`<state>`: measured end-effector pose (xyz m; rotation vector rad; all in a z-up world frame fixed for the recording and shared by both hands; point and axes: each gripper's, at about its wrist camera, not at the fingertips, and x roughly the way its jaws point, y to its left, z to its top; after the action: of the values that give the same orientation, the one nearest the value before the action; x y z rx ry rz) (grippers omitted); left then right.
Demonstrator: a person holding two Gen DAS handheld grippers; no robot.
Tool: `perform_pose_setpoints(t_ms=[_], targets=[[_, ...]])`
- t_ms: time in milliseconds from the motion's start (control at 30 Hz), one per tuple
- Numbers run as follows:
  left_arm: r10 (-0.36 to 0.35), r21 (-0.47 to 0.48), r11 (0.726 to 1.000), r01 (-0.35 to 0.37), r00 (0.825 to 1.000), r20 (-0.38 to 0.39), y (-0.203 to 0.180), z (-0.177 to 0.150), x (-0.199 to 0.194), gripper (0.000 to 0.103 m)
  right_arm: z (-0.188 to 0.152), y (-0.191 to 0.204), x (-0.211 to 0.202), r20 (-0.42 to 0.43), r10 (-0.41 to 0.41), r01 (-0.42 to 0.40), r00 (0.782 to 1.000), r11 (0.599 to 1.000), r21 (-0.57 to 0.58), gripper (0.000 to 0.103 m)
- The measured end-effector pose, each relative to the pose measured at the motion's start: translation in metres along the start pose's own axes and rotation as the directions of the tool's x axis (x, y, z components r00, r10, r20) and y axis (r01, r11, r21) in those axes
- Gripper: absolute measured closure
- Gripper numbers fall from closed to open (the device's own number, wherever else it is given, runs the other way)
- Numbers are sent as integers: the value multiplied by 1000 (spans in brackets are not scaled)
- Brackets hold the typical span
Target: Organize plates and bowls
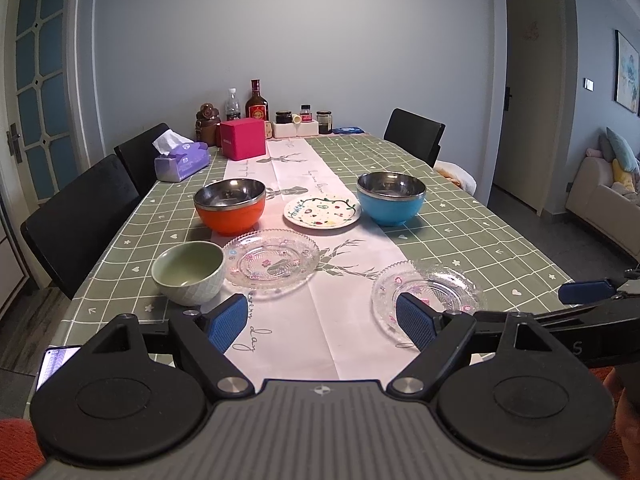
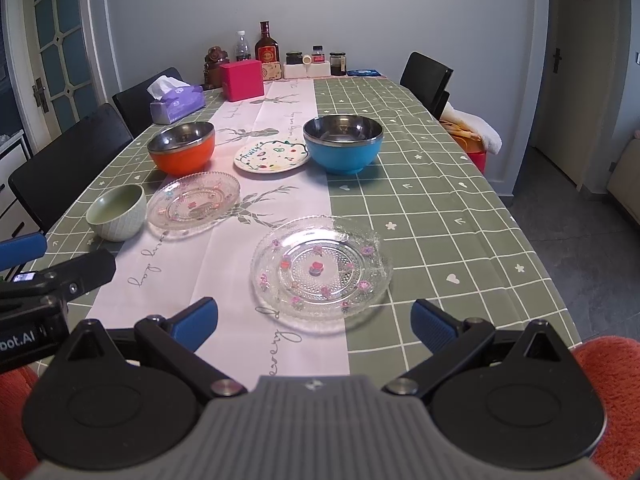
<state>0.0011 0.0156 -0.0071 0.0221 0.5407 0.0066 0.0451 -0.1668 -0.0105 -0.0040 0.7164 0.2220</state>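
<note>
Left gripper: blue pads spread wide, nothing held between them, held level over the near edge of the table. Right gripper: fingers likewise spread wide and empty, held low above the near table edge, just short of the near glass plate.

2 glass plates are seen; the far glass plate lies on the white runner, just beside the green bowl at its left. Farther back, the orange bowl, painted plate and blue bowl stand in a row, left to right, all upright and apart from the grippers.

In the left wrist view, the near glass plate is partly hidden behind the right-hand pad, and a phone is seen at the near left corner. In the right wrist view, that plate is shown whole, straddling runner and green cloth. The tissue box and pink box sit at the far end.
</note>
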Motion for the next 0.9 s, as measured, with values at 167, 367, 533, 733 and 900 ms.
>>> perform_pose_setpoints(t_ms=[167,367,533,733,900], targets=[[-18,4,1000,18,1000,-14,2,1,7,10,1,-3,1,70,0,3,998,999,-40,3],[-28,16,999,29,999,-24,2,7,21,17,10,-19,12,143,79,-65,987,993,-101,3],[-42,45,998,43,999,-22,-1,14,40,17,30,-36,41,55,148,-141,987,982,-124,3],[-165,-45,986,162,982,-93,1,23,80,34,48,-63,91,-99,131,-137,986,989,-55,33],[-224,-109,972,206,955,-193,-2,21,130,62,54,-82,129,-190,125,-124,974,992,21,49]])
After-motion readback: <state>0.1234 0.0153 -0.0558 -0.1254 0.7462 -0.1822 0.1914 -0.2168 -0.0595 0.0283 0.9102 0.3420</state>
